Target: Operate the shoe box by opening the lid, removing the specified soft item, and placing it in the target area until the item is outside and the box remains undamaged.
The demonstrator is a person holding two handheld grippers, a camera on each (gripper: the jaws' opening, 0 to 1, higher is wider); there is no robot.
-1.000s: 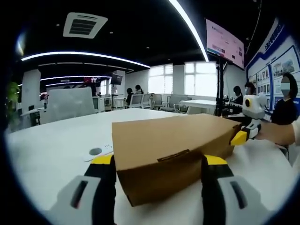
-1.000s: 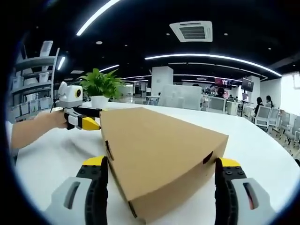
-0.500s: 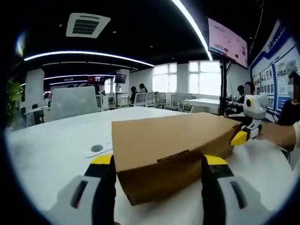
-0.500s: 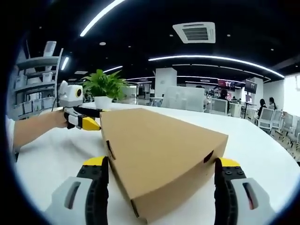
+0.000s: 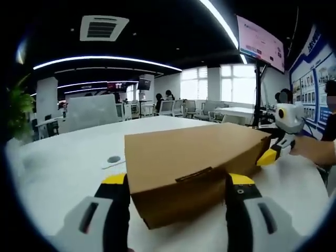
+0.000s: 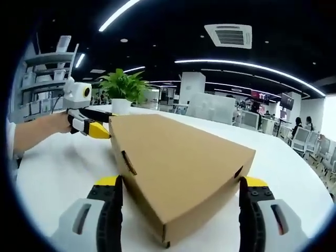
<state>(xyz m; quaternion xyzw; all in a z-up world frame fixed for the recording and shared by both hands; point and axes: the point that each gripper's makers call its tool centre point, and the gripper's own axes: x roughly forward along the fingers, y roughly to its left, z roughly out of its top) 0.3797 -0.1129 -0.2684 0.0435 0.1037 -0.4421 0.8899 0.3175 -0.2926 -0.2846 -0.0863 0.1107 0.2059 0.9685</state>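
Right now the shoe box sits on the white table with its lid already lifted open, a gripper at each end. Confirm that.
Not quite: the shoe box lid is closed, lying flat, as the left gripper view shows. The white table and the gripper at each end are right.

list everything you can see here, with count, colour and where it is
shoe box: 1, brown cardboard, lid closed, on the table between both tongs
table: 1, white, under the box
small round item: 1, grey on a white card, on the table left of the box in the left gripper view; too small to identify
potted plant: 1, green in a white pot, far side of the table in the right gripper view
wall screen: 1, pinkish, high on the right
left tongs: 1, yellow-tipped, jaws open astride a box end
right tongs: 1, yellow-tipped, jaws open astride the opposite end
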